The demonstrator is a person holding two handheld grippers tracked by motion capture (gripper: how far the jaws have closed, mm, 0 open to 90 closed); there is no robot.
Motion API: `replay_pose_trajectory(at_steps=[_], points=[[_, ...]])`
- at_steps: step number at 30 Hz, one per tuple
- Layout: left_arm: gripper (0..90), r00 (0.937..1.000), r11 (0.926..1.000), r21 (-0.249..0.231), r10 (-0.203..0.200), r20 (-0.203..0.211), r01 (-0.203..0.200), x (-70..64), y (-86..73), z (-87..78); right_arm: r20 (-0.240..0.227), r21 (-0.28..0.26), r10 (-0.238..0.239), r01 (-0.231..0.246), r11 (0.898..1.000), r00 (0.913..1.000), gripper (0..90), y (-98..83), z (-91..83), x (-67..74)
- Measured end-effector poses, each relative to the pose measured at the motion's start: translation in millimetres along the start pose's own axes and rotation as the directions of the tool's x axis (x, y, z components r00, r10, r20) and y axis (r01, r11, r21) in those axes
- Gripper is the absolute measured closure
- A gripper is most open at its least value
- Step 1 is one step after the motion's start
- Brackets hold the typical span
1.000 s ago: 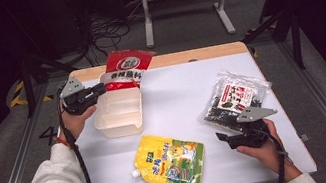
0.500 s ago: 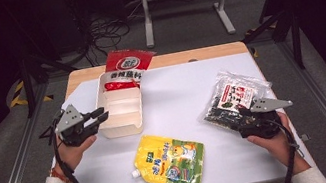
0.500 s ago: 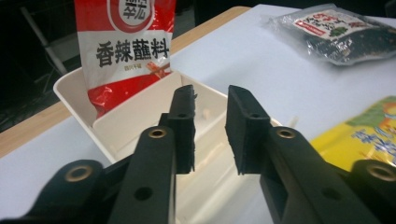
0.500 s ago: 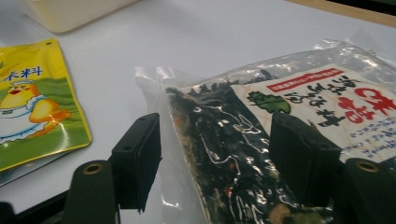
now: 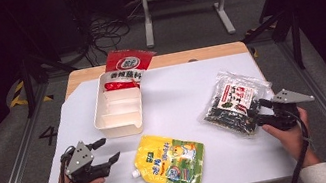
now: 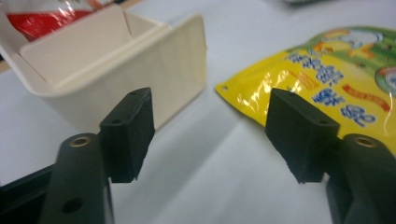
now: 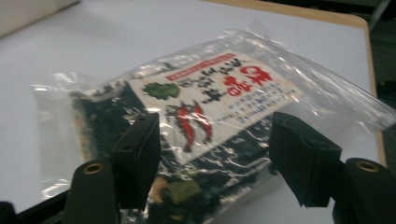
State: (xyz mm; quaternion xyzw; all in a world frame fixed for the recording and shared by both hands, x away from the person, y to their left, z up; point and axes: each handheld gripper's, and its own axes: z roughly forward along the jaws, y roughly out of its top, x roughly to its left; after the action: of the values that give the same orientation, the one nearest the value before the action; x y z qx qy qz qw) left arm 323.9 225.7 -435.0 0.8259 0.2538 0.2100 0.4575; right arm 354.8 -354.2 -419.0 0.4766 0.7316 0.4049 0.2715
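White tabletop, left gripper now off the tray, jaws newly spread, empty; right gripper jaws wide, empty.

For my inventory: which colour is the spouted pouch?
Mainly yellow, green at one end; the spouted pouch shows best in the high view.

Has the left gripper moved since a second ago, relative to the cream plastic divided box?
Yes. The left gripper has pulled back from the far end of the cream plastic divided box toward the table's near edge, jaws just opened, nothing between them.

The yellow pouch looks like glossy, crinkled plastic film. The seaweed bag is clear shiny plastic; the cream divided box looks smooth matt plastic
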Motion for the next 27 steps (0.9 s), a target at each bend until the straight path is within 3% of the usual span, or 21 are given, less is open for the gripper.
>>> replay_pose_trajectory(at_steps=[2, 4, 6, 8, 10, 13, 14, 19, 20, 21, 22, 23, 24, 27], points=[[28.0, 0.9999, 0.9999, 0.011, 0.0, 0.016, 0.0, -1.2, -1.3, 2.4, 0.019, 0.017, 0.036, -0.036, 0.999, 0.9992, 29.2, -3.1, 3.1, -8.4], [26.7, 0.9999, 0.9995, 0.029, 0.01, 0.009, -0.01, -1.9, -1.3, 5.8, -0.002, 0.038, 0.112, -0.112, 0.993, 0.9937, 23.8, -7.2, 9.6, -18.2], [26.3, 0.9998, 0.9994, 0.033, 0.007, 0.016, -0.007, -2.1, -1.7, 8.1, 0.022, 0.078, 0.134, -0.135, 0.988, 0.9908, 20.2, -9.7, 16.4, -22.1], [26.2, 0.9996, 0.9989, 0.043, 0.016, 0.025, -0.017, -3.5, -2.0, 9.6, 0.005, 0.11, 0.163, -0.162, 0.981, 0.9867, 17.0, -12.0, 22.9, -26.4], [25.4, 0.9992, 0.9988, 0.043, 0.021, 0.035, -0.023, -4.8, -1.7, 11.1, -0.019, 0.13, 0.229, -0.225, 0.966, 0.9732, 12.1, -14.0, 29.0, -30.2], [25.1, 0.9987, 0.9983, 0.05, 0.029, 0.042, -0.031, -5.5, -1.2, 13.0, -0.033, 0.15, 0.287, -0.279, 0.949, 0.9574, 7.9, -15.8, 33.6, -32.6], [25.0, 0.9986, 0.9981, 0.053, 0.029, 0.045, -0.031, -5.8, -0.9, 13.8, -0.052, 0.155, 0.315, -0.304, 0.94, 0.9478, 6.8, -17.2, 35.1, -33.9], [23.7, 0.9975, 0.9973, 0.062, 0.036, 0.06, -0.04, -7.2, 1.0, 16.7, -0.079, 0.172, 0.302, -0.285, 0.943, 0.9501, 8.5, -14.8, 38.6, -27.9], [23.5, 0.9975, 0.9974, 0.062, 0.032, 0.063, -0.036, -7.7, 1.0, 17.6, -0.089, 0.176, 0.3, -0.282, 0.943, 0.9497, 12.7, -13.8, 39.8, -26.0], [23.2, 0.9974, 0.9974, 0.064, 0.03, 0.065, -0.034, -8.0, 1.0, 18.1, -0.126, 0.184, 0.315, -0.29, 0.939, 0.9408, 20.6, -12.1, 40.8, -24.6], [23.0, 0.9973, 0.9969, 0.07, 0.033, 0.066, -0.037, -8.3, 1.1, 18.5, -0.148, 0.19, 0.32, -0.29, 0.938, 0.936, 23.2, -11.7, 42.1, -23.9], [22.8, 0.9973, 0.9968, 0.071, 0.032, 0.066, -0.037, -8.6, 1.3, 18.8, -0.168, 0.197, 0.314, -0.28, 0.939, 0.9344, 33.5, -10.6, 43.5, -22.3], [22.7, 0.9972, 0.9973, 0.066, 0.026, 0.07, -0.031, -8.2, 1.8, 19.0, -0.254, 0.226, 0.363, -0.31, 0.923, 0.8965, 43.7, -9.9, 48.6, -21.0], [22.7, 0.9969, 0.9978, 0.061, 0.022, 0.076, -0.027, -8.0, 2.9, 20.2, -0.278, 0.236, 0.349, -0.289, 0.928, 0.895, 49.4, -6.8, 51.6, -16.1]])
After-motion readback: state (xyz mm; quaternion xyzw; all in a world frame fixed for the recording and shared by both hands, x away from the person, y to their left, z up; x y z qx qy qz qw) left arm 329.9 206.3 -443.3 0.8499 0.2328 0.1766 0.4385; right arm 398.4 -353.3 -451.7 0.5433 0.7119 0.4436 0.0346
